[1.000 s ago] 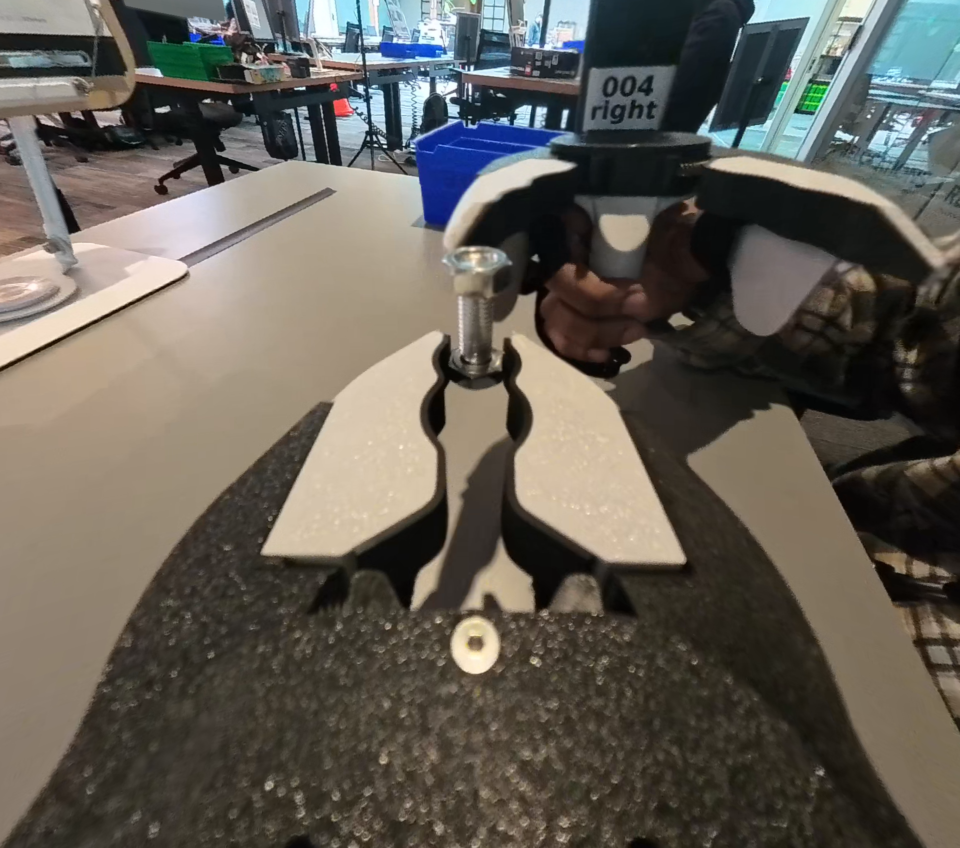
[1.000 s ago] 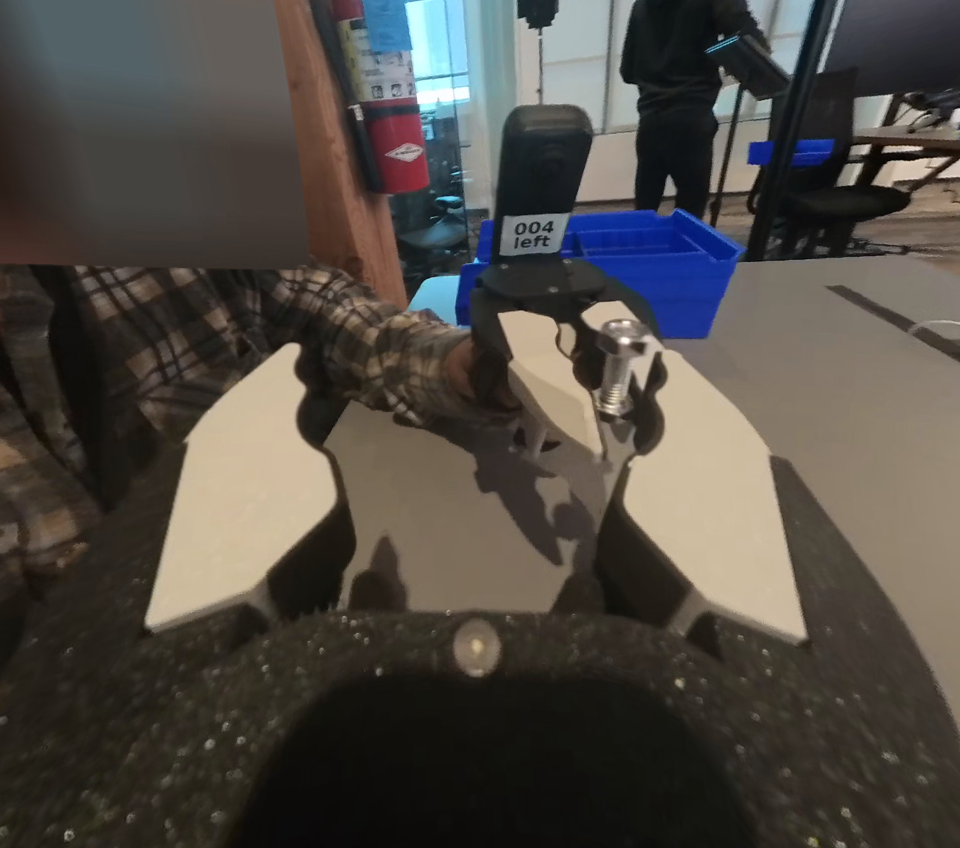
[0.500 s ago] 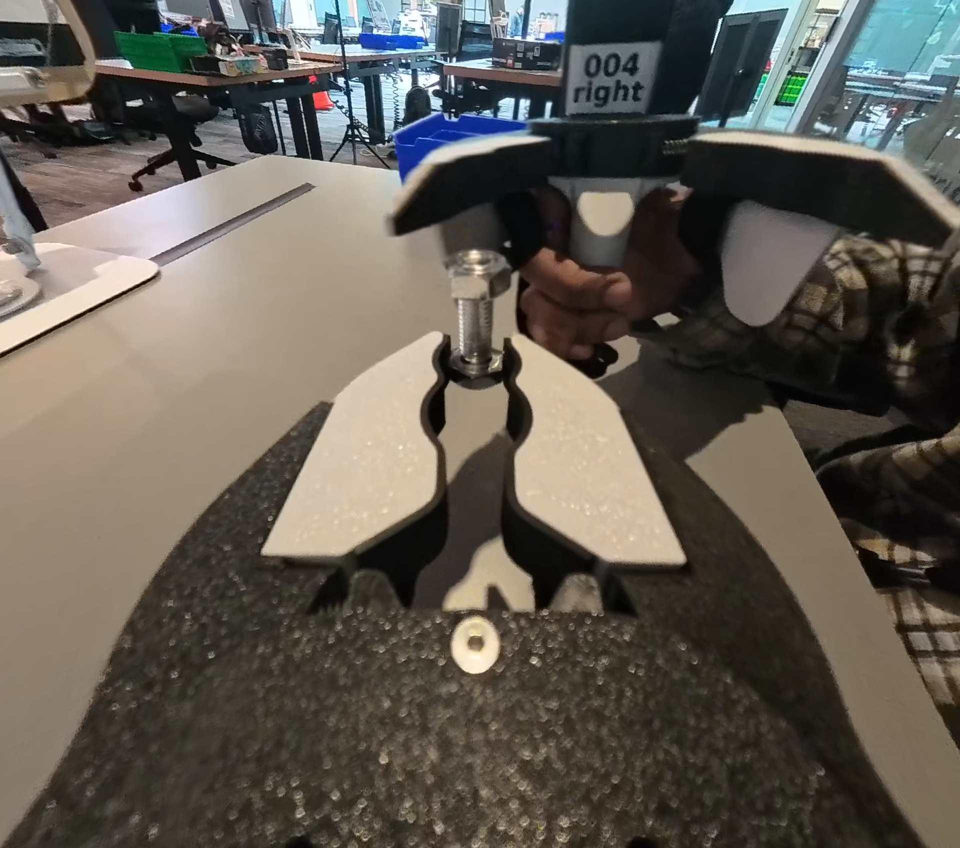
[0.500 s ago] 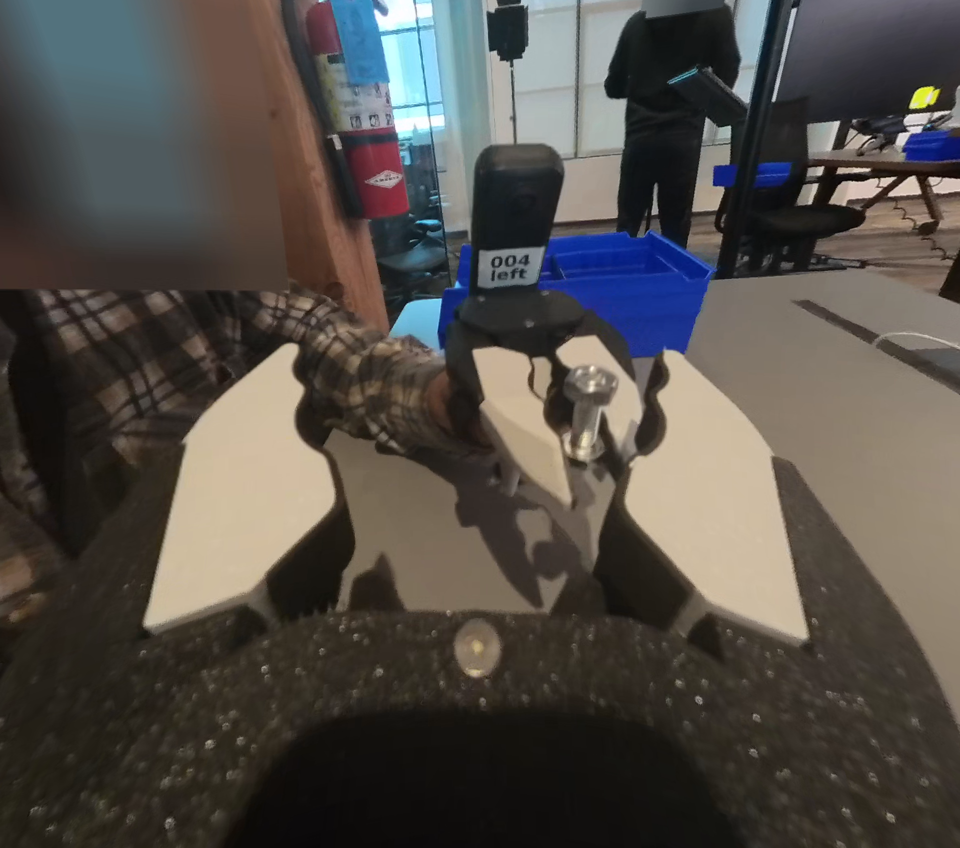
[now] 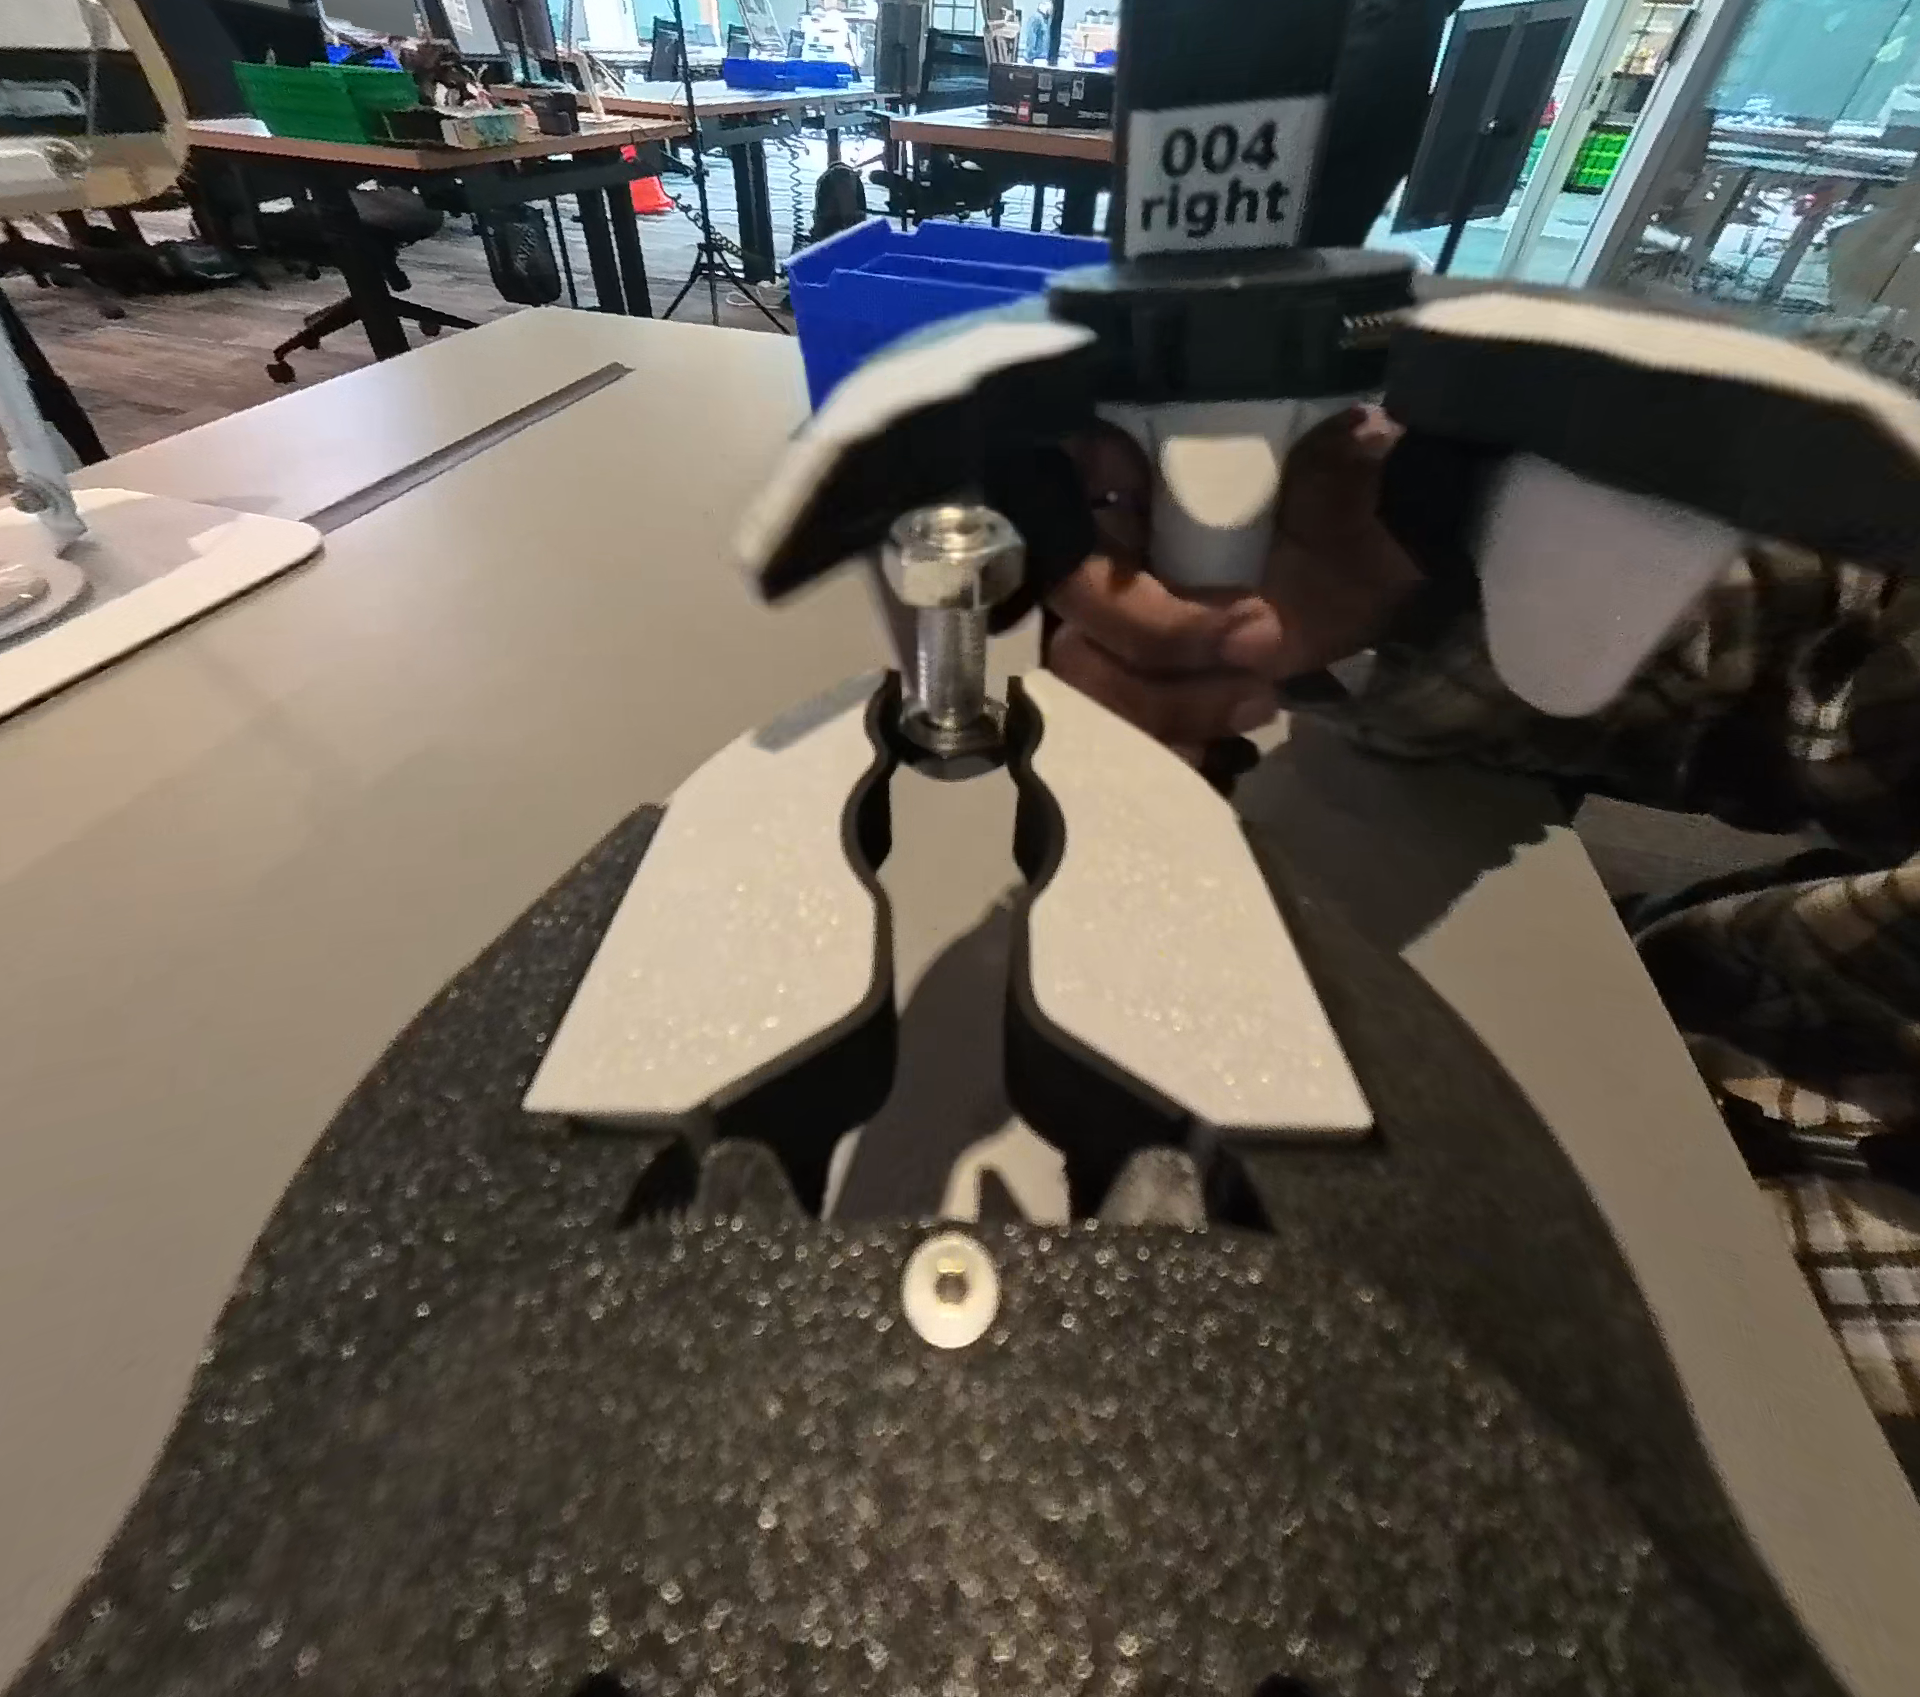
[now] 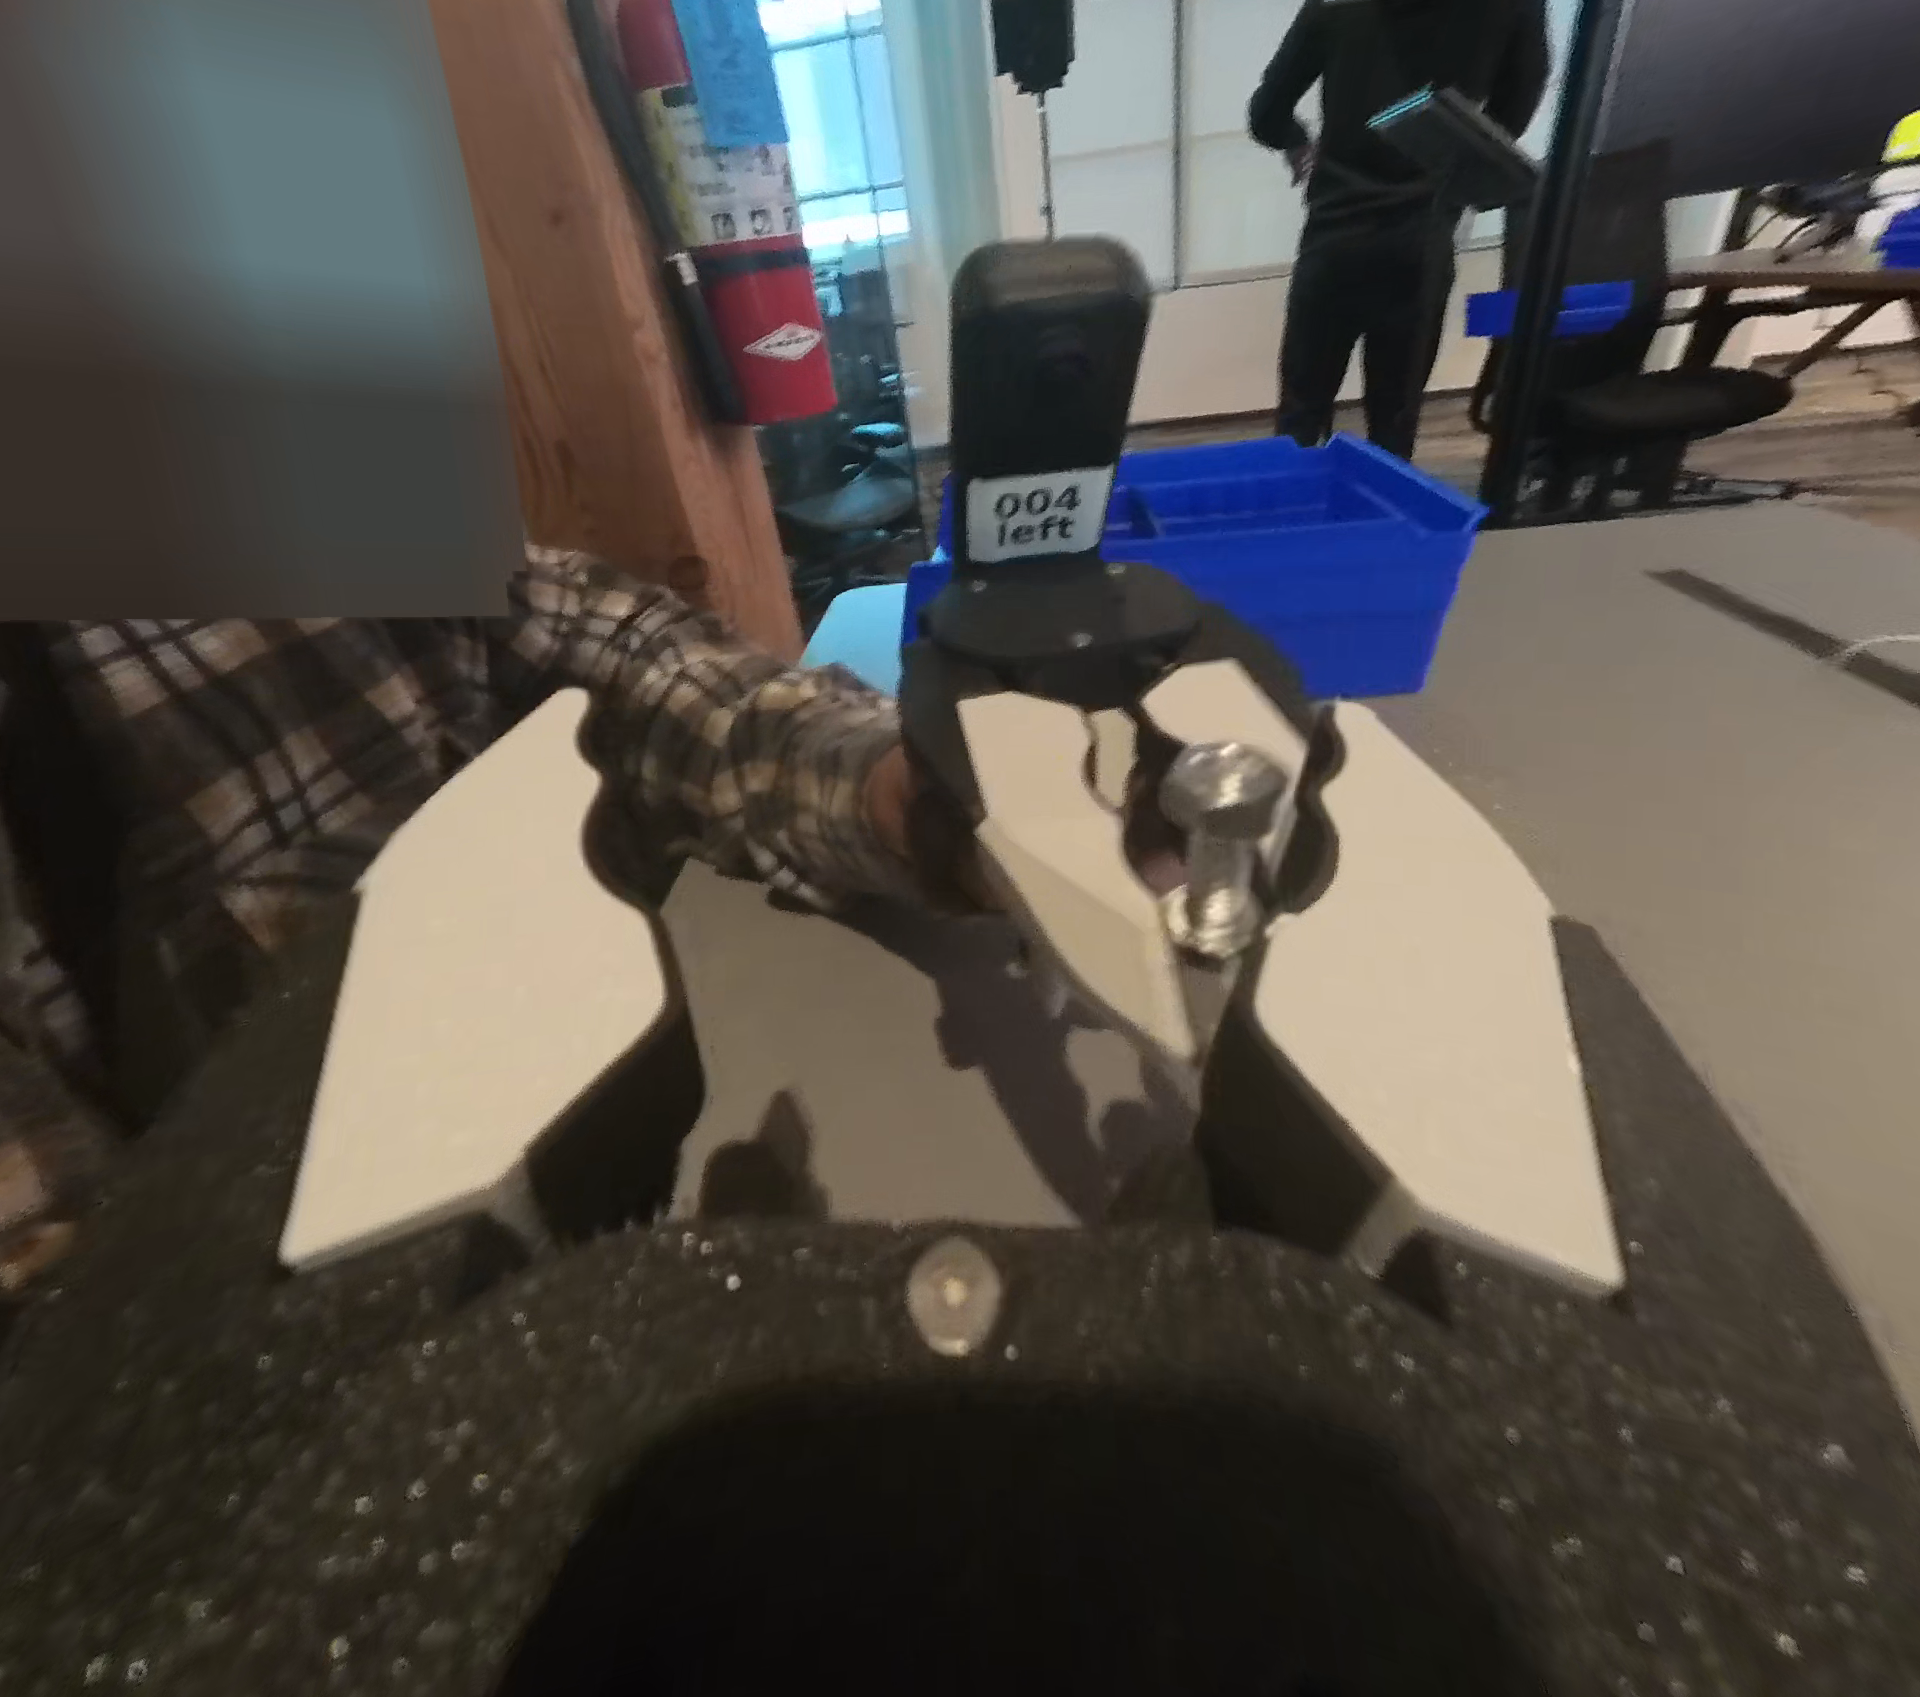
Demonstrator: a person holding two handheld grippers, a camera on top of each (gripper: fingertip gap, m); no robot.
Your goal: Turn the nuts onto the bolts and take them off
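Left wrist view shows the left gripper (image 5: 951,717) at frame centre clamped on a nut (image 5: 948,728) with the bolt (image 5: 948,608) upright above it, while right wrist view shows the right gripper (image 6: 961,811), jaws wide apart, its right-hand finger (image 6: 1455,951) just beside that bolt (image 6: 1218,847) above the grey table (image 6: 1683,712).

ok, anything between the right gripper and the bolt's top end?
Nothing visible. The right gripper is open, with one finger right beside the top of the bolt. The left gripper is shut on the bolt's lower end only, leaving the top exposed.
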